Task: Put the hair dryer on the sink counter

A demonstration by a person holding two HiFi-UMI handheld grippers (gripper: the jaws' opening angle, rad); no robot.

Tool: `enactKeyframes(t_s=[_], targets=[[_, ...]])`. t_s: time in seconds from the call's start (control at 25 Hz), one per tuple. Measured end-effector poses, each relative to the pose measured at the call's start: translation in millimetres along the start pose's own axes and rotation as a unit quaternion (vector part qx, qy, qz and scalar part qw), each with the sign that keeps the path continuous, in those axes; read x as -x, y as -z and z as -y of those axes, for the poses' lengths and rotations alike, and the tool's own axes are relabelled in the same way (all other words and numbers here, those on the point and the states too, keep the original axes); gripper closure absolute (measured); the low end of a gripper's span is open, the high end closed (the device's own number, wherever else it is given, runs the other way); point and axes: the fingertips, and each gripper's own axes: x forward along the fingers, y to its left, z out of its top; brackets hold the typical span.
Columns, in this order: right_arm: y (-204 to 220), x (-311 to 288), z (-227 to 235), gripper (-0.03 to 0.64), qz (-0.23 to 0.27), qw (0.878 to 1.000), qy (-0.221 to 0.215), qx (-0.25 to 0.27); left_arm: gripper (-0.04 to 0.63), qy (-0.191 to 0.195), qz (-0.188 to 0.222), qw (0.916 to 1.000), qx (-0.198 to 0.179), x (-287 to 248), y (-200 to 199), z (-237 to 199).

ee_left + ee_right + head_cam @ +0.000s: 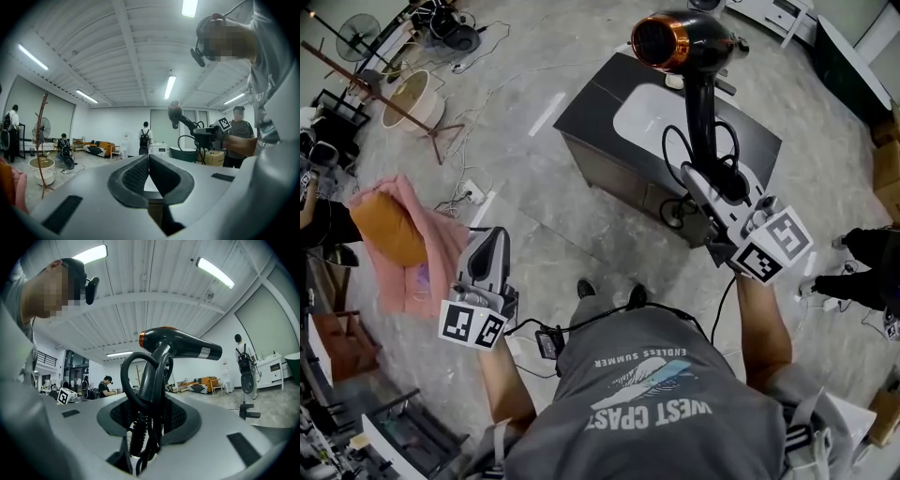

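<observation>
Nearest the body, the left gripper (490, 246) hangs low at the person's left side over the floor, its jaws pressed together with nothing between them, taking no part in the carry. The right gripper (701, 180) is held forward and higher, its jaws clamped on the lower handle of the hair dryer (701, 42), with the coiled cord (673, 150) bunched in the same grip and looping out on both sides. The dryer stands upright in the air, head uppermost and its orange-ringed end turned toward the person's left; it touches nothing but the jaws. Beyond and below it lies the sink bench (592, 98), a dark top with a pale basin (645, 117) sunk in it, and the dryer has not yet been set down there. It looks like a stiff plastic shell with a smooth, rather slippery finish, and with the motor head high above the grip it is probably top-heavy and apt to swing or pivot between the pads. The handle is the sensible place to hold, as near the head as the jaws can reach, laying it on its side on the flat dark top and not in the basin. The loose cord loops could catch on the bench edge. Farther left, a pink cloth (441, 246) lies draped over something on the floor.
</observation>
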Motion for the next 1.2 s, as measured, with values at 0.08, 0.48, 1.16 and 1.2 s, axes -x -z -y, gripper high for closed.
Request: enactKeyframes(t_s=[0.08, 0.48, 1.16, 1.2], targets=[[3.1, -3.5, 4.3, 0.46, -0.002, 1.0, 0.005, -0.001, 0.579, 0.006, -0.002, 1.0, 0.001, -7.1, 2.8, -3.0], [14.4, -38.5, 21.5, 0.46, -0.017, 0.999, 0.044, 0.002, 0.578, 0.076, 0.004, 0.9971, -0.001, -77.8, -3.9, -35.8], [31.9, -129.5, 36.8, 0.462, -0.01, 0.992, 0.129, -0.012, 0.578, 0.182, 0.003, 0.9833, -0.002, -169.2, -11.7, -134.4], [32.9, -133.3, 37.8, 0.462, -0.01, 0.991, 0.133, -0.012, 0.578, 0.186, 0.004, 0.9825, -0.002, -172.2, -12.5, -138.8]])
